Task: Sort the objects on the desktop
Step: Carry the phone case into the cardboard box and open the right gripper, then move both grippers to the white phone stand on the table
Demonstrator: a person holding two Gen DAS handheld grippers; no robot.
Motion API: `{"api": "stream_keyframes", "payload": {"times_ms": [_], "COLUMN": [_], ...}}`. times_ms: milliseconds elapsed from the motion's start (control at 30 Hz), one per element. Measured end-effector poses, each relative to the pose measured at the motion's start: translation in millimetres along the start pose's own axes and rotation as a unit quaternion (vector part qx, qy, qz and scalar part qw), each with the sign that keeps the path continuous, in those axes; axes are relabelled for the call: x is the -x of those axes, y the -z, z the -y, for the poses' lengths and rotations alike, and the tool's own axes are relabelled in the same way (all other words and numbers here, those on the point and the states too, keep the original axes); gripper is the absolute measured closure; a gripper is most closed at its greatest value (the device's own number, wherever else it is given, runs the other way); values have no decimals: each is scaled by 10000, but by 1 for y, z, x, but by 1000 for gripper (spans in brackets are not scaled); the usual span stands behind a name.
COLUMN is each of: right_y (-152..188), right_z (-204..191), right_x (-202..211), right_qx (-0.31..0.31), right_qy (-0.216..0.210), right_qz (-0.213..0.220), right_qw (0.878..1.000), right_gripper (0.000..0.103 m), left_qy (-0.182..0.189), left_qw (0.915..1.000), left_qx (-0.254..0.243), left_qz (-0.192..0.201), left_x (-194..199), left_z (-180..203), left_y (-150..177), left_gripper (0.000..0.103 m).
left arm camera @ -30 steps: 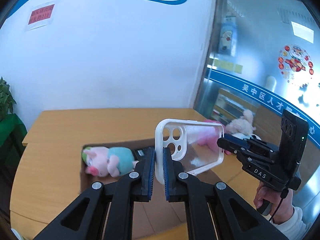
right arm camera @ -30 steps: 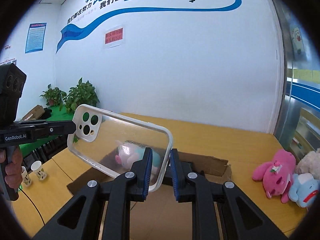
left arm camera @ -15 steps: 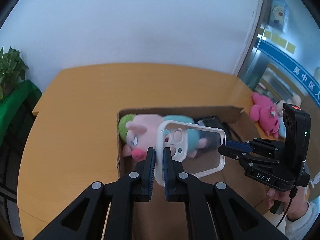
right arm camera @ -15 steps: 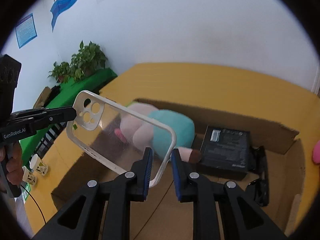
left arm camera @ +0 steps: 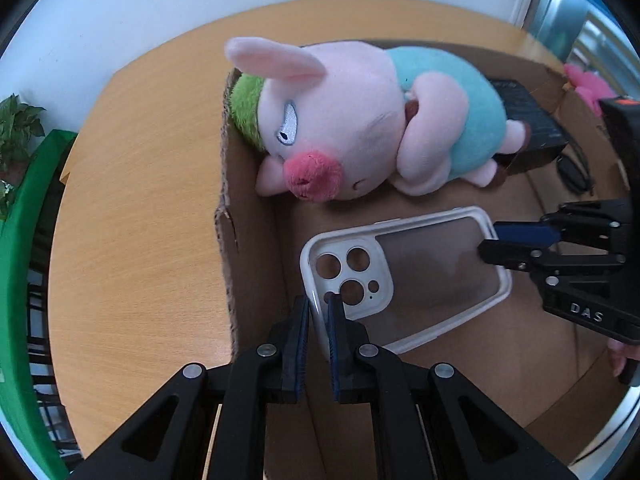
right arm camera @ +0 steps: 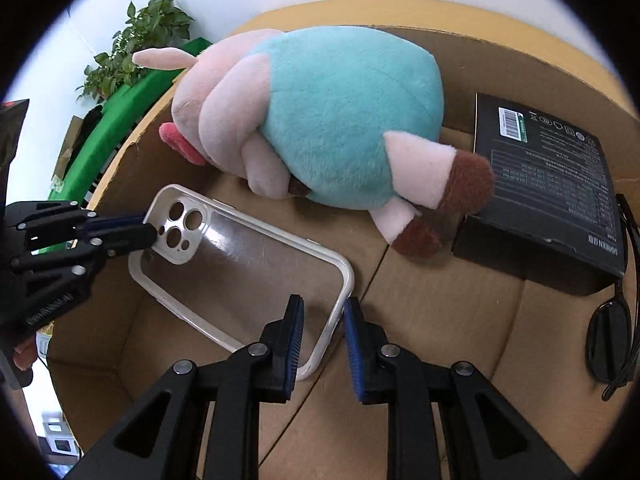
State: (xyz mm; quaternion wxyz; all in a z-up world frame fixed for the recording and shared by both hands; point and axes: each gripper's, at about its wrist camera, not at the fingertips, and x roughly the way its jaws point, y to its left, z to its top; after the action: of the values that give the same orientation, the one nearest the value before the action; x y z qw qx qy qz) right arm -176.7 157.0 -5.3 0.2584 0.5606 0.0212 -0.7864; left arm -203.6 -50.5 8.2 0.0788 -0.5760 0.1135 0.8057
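Clear, white-rimmed plastic phone case (left arm camera: pixel 404 280), held low inside the open brown cardboard box (left arm camera: pixel 256 240) on the wooden counter (left arm camera: pixel 140 200). The left tool (left arm camera: pixel 319 308) is clamped on the rim at the camera-cutout corner. The right tool (right arm camera: pixel 323 320) straddles the rim at the opposite end; its pads stand slightly apart from the edge, so its jaws appear open. Beside the case lie a pink plush pig in a teal shirt (right arm camera: pixel 320 120), a black printed carton (right arm camera: pixel 552 200) and dark sunglasses (right arm camera: pixel 612 328). The case is judged light, thin and somewhat flexible, with a smooth, slippery back; the raised rim offers the surest hold, and a pinch there should stay gentle to avoid bending it.
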Motion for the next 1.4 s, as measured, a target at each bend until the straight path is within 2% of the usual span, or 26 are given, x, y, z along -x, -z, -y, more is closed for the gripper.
{"api": "stream_keyframes", "payload": {"times_ms": [67, 133, 200, 267, 333, 367, 433, 467, 533, 567, 600, 667, 800, 867, 1167, 1267, 1400], "right_y": [-1, 1, 3, 7, 14, 18, 37, 46, 76, 89, 107, 123, 149, 160, 184, 190, 190], "right_z": [-5, -8, -9, -12, -16, -18, -17, -20, -28, -30, -34, -36, -32, -34, -63, -71, -82], "right_x": [0, 0, 0, 8, 31, 45, 87, 104, 140, 150, 160, 164, 158, 150, 150, 151, 150], "right_qx": [-15, -95, -190, -171, -16, -10, -98, -131, -122, -122, -148, -215, -465, -489, -88, -5, 166], "right_qy": [77, 63, -45, 0, 146, 216, 317, 346, 602, 738, 934, 1129, 1409, 1518, 1762, 1698, 1701], "right_qz": [-2, 46, 63, 150, 452, 628, 1176, 1430, 1999, 2169, 2352, 2496, 2518, 2495, 2571, 2574, 2546], "right_qw": [10000, 9999, 9998, 9997, 9989, 9978, 9925, 9890, 9779, 9733, 9673, 9615, 9563, 9552, 9501, 9513, 9518], "right_gripper": [80, 74, 46, 44, 40, 38, 25, 22, 19, 18, 16, 16, 16, 16, 16, 16, 16], "left_qy": [-111, -145, -98, -130, -16, 21, 31, 72, -46, -48, -21, 55, 139, 150, 85, 221, 216], "left_qw": [9999, 9997, 9997, 9995, 9984, 9966, 9911, 9859, 9747, 9667, 9623, 9561, 9439, 9410, 9436, 9477, 9545], "left_qx": [93, 158, 210, 247, 348, 447, 603, 699, 856, 931, 967, 1046, 1214, 1291, 1068, 1035, 944], "left_qz": [-58, -72, -31, 140, 448, 691, 1185, 1517, 2066, 2384, 2542, 2735, 3067, 3125, 3134, 3011, 2821], "left_x": [-2, -3, 0, 8, 24, 37, 62, 78, 101, 114, 122, 130, 137, 143, 150, 145, 138], "left_z": [1, 1, 0, -1, -3, -4, -6, -6, -6, -4, -1, -3, 2, -4, 12, 16, 24], "left_y": [-4, -5, -2, 4, 14, 23, 41, 56, 79, 95, 102, 117, 139, 147, 196, 206, 216], "left_gripper": [96, 95, 94, 88, 83, 75, 56, 39, 17, 13, 12, 12, 12, 12, 12, 12, 12]}}
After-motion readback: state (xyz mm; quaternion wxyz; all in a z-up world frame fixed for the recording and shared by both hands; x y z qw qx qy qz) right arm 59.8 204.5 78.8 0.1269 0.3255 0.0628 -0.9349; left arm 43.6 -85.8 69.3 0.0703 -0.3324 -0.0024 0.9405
